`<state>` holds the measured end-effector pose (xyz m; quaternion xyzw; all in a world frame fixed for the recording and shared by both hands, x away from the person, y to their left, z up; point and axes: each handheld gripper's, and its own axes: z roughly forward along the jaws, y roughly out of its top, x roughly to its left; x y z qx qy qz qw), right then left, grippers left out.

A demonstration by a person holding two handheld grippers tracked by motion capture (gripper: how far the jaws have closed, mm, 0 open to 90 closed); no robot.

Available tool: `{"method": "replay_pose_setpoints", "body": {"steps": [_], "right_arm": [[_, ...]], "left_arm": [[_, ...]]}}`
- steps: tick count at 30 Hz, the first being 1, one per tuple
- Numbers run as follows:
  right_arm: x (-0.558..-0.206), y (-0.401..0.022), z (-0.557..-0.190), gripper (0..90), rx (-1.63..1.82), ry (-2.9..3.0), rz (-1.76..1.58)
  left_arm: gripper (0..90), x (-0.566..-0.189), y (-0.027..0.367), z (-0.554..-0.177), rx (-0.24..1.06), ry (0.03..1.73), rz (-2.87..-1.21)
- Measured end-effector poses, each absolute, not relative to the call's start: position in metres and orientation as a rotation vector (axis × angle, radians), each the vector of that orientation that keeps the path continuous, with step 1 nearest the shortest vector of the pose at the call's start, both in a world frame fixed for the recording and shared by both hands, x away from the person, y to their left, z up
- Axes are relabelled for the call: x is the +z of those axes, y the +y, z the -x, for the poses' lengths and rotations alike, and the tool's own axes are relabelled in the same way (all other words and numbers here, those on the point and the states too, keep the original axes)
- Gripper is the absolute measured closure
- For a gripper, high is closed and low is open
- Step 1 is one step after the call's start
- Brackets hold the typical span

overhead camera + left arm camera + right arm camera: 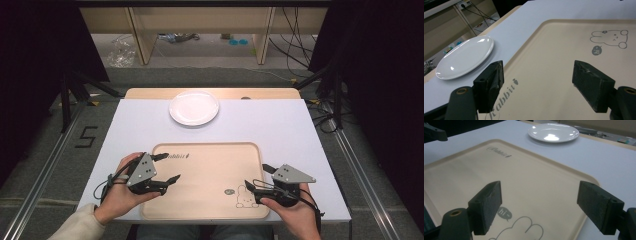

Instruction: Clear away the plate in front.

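A beige tray (pixel 205 150) with a rabbit drawing lies on the white table near the person's side. Farther back sits an empty white plate (pixel 194 107). My left gripper (pixel 168 169) hovers over the tray's left edge, jaws wide apart and empty. My right gripper (pixel 257 176) hangs over the tray's right front part, also open with nothing in it. In the left gripper view the plate (pixel 465 57) lies left of the tray (pixel 564 62). In the right gripper view the tray (pixel 474 177) spreads below the jaws and the plate (pixel 553 132) lies beyond.
The white tabletop (pixel 280 125) extends around the tray, with a wooden strip at its far edge. Metal rails (pixel 45 165) run along both sides on the floor. Wooden furniture legs and cables lie beyond the table.
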<state>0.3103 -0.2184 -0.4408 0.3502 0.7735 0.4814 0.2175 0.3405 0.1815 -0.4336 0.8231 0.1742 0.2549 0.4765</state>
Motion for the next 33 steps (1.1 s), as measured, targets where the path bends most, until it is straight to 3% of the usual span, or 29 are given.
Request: {"method": "replay_pose_setpoints", "body": {"steps": [15, 33], "right_arm": [[-0.44, -0.216, -0.31, 21.2, 1.326, 2.154, -0.981], [-0.44, -0.217, -0.31, 21.4, 1.321, 2.152, -0.981]], "left_arm": [[29.0, -0.423, 0.179, -0.369, 0.756, 0.477, -2.158], [29.1, -0.42, 0.169, -0.413, 0.817, 0.468, -2.231]]}}
